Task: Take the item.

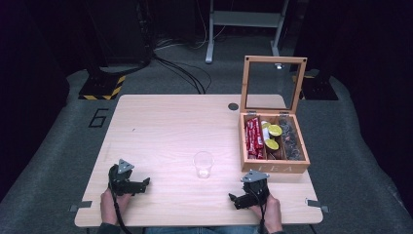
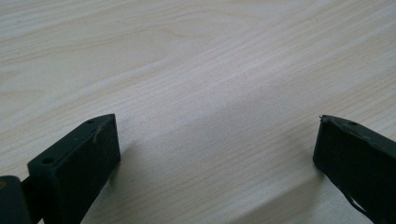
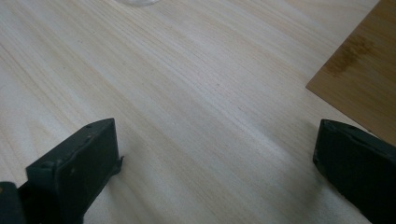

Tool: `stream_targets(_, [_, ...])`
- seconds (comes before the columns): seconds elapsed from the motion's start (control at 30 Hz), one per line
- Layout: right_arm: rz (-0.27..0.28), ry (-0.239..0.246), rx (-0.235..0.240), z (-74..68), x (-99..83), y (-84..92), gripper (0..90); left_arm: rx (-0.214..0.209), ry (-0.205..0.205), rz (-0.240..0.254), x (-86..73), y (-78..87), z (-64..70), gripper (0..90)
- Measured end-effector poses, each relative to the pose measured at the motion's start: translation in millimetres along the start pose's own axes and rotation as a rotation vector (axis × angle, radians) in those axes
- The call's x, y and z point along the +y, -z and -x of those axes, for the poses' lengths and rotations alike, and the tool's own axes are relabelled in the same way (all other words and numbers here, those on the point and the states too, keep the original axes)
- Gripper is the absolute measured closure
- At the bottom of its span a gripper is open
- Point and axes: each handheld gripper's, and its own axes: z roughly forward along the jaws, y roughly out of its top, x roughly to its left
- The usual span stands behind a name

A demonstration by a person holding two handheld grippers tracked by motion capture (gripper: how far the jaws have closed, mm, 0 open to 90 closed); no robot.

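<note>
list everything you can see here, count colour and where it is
table: 1, light wood, centre of the high view
clear cup: 1, transparent, upright on the table between the two grippers, nearer the right one
tea box: 1, wooden, right side of the table, glass lid standing open
red sachets: several, red, left compartment of the box
yellow-lidded pods: a few, yellow-green, middle compartment
dark items: several, dark, right compartment; too small to identify
floor number 6: 1, black, left of the table
left gripper: 1, black, near left edge, jaws open
right gripper: 1, black, near right edge, jaws open
hands: 2, at the bottom edge, holding the grippers
</note>
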Motion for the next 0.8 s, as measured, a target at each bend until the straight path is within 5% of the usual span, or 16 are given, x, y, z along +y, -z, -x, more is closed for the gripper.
stream_targets(0.33, [0.021, -0.057, 0.026, 5.4, -1.7, 11.0, 0.9, -0.002, -0.001, -0.002, 0.1, 0.2, -0.1, 0.2])
stream_targets(0.8, [0.04, -0.057, 0.057, 2.4, 13.3, 45.5, 2.0, 0.001, 0.001, 0.002, -0.1, -0.1, 0.1, 0.2])
